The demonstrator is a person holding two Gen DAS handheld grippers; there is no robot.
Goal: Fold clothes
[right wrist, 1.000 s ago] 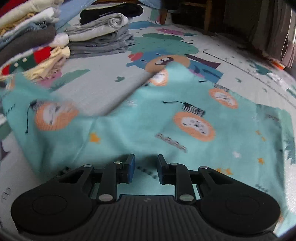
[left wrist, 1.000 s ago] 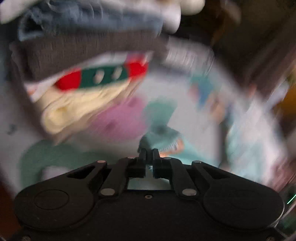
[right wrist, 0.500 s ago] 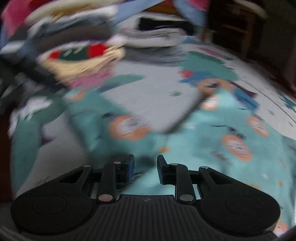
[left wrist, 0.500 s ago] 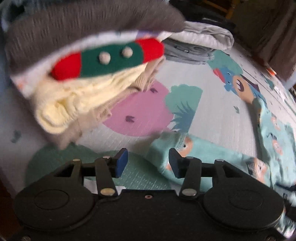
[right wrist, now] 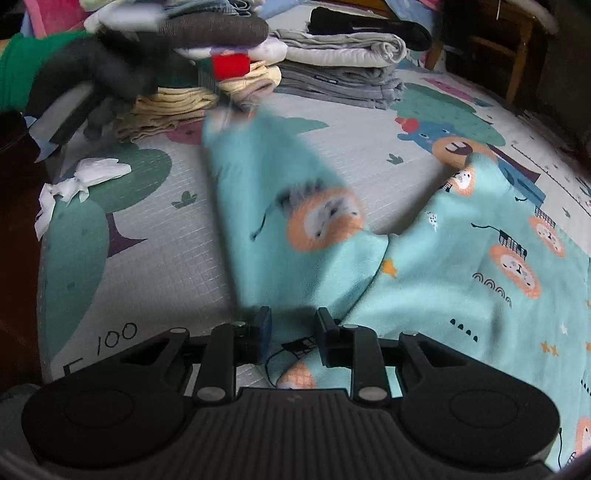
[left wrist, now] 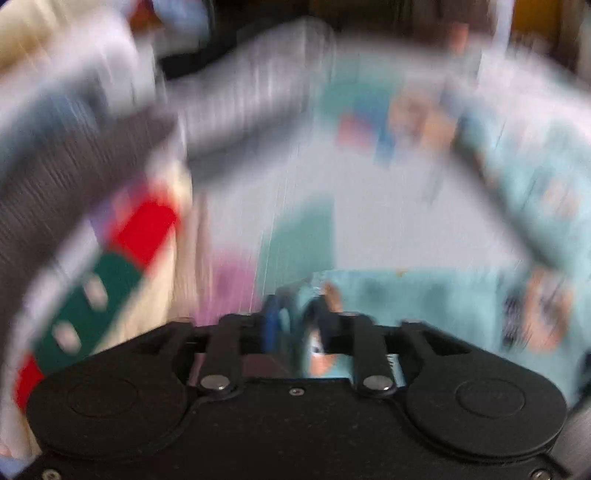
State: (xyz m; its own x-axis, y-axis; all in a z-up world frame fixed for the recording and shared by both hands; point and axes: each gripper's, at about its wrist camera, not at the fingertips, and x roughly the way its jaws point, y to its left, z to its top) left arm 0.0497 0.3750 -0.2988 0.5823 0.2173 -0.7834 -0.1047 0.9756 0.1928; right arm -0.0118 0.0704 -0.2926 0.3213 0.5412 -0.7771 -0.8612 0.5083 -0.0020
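A teal cloth with orange lion prints point(right wrist: 480, 280) lies spread on the play mat point(right wrist: 166, 266). One corner of it is pulled up and to the left in a taut, blurred strip. That strip ends at my left gripper point(right wrist: 118, 74), a dark blur in front of the clothes stack. In the left wrist view, which is heavily smeared, my left gripper point(left wrist: 295, 321) has teal cloth point(left wrist: 424, 302) bunched between its nearly closed fingers. My right gripper point(right wrist: 293, 325) hovers low over the cloth's near edge. Its fingers stand apart, with cloth and bare mat showing between them.
A tall stack of folded clothes point(right wrist: 221, 33) stands at the back left, with a grey folded pile point(right wrist: 343, 70) beside it. Crumpled white paper point(right wrist: 85, 177) lies on the mat's left side. A green sleeve point(right wrist: 14, 81) shows at far left and wooden furniture legs point(right wrist: 517, 55) at back right.
My left gripper went from shut to open half a second ago, and now its fingers have come together on the cloth corner and lifted it. The right gripper's finger gap is unchanged.
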